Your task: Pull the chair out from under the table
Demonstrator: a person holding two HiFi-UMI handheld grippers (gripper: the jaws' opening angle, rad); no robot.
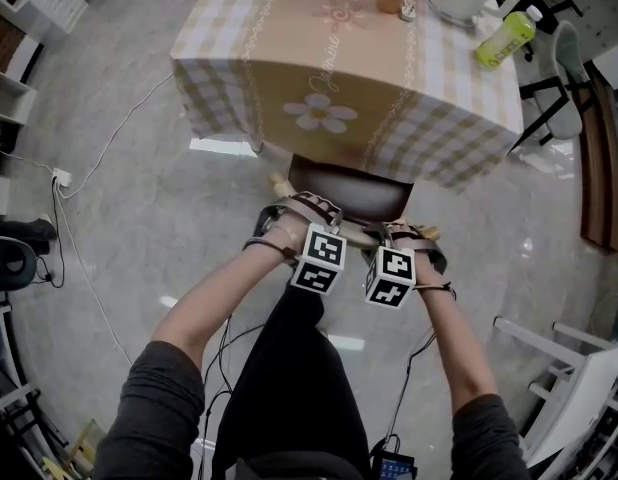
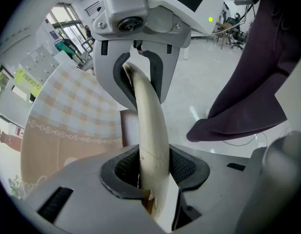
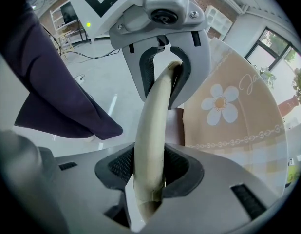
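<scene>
Step in hand: the pull, with the grip established. The left gripper (image 2: 153,165) and right gripper (image 3: 149,167) sit side by side on the cream top rail (image 2: 151,126) of the chair (image 1: 347,190). The fingers (image 2: 125,168) of each are closed partway onto the rail, which fills the gap between them. The chair stands at the near edge of the tabletop (image 1: 339,58), its dark seat largely beneath the checked cloth. Next move, as judged: draw both grippers back toward the person evenly and level, so the chair slides out straight and does not twist or tip.

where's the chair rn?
Head view, centre: the chair sits mostly under the table's near edge, its pale top rail gripped by the left claw and right claw.
</scene>
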